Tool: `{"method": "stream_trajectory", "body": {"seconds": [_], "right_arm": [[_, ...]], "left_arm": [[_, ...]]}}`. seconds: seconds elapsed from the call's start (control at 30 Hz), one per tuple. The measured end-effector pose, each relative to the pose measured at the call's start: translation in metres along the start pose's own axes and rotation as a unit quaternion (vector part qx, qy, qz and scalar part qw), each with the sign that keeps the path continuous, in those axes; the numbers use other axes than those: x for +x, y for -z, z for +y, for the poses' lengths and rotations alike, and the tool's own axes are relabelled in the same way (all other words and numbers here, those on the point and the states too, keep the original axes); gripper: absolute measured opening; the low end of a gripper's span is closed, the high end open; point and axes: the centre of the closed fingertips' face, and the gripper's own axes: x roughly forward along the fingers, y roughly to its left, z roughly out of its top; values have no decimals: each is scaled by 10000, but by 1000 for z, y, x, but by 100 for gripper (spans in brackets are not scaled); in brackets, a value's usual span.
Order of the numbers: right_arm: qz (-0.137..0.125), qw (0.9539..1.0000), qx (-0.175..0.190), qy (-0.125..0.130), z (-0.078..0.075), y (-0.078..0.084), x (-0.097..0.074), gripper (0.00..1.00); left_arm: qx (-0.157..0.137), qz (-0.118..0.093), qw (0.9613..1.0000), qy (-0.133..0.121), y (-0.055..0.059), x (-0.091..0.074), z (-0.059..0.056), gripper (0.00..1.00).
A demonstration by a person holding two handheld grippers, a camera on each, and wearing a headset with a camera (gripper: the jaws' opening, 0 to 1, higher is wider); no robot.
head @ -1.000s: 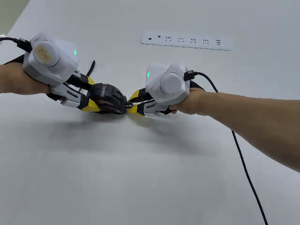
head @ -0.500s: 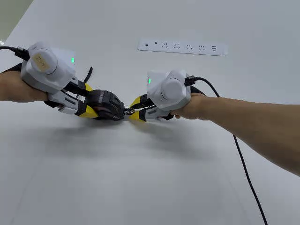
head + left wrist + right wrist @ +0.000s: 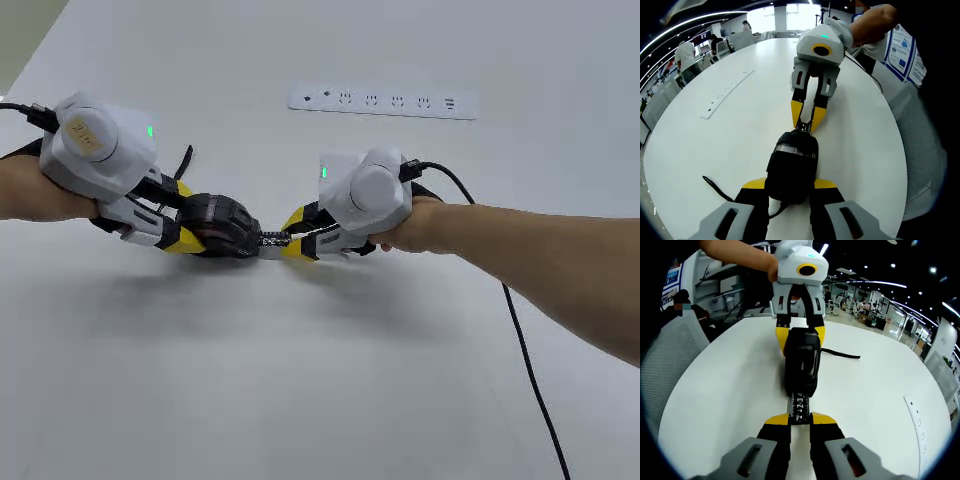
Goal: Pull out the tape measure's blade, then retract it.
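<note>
L gripper (image 3: 790, 185) jaws clamp the black tape measure (image 3: 222, 225) body down at the bench (image 3: 300, 380) to anchor it. R gripper (image 3: 800, 419) jaws pinch narrow on the blade (image 3: 800, 406) tip, w/ a short numbered bit out, so the pull should run straight apart. Power strip (image 3: 383, 101) sits well behind and the R cable (image 3: 525, 360) trails off to the side; nothing blocks the pull path afaict.

The blade (image 3: 799, 408) — seemingly — out further (slightly).
</note>
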Motion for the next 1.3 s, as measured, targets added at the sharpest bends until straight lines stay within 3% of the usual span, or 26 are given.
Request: {"method": "stream_trajectory", "body": {"seconds": [1.3], "right_arm": [[156, 9999, -50, -1, -1, 26, -31, 12]], "left_arm": [[-84, 11, 10000, -25, -2, 1, 0, 28]]}}
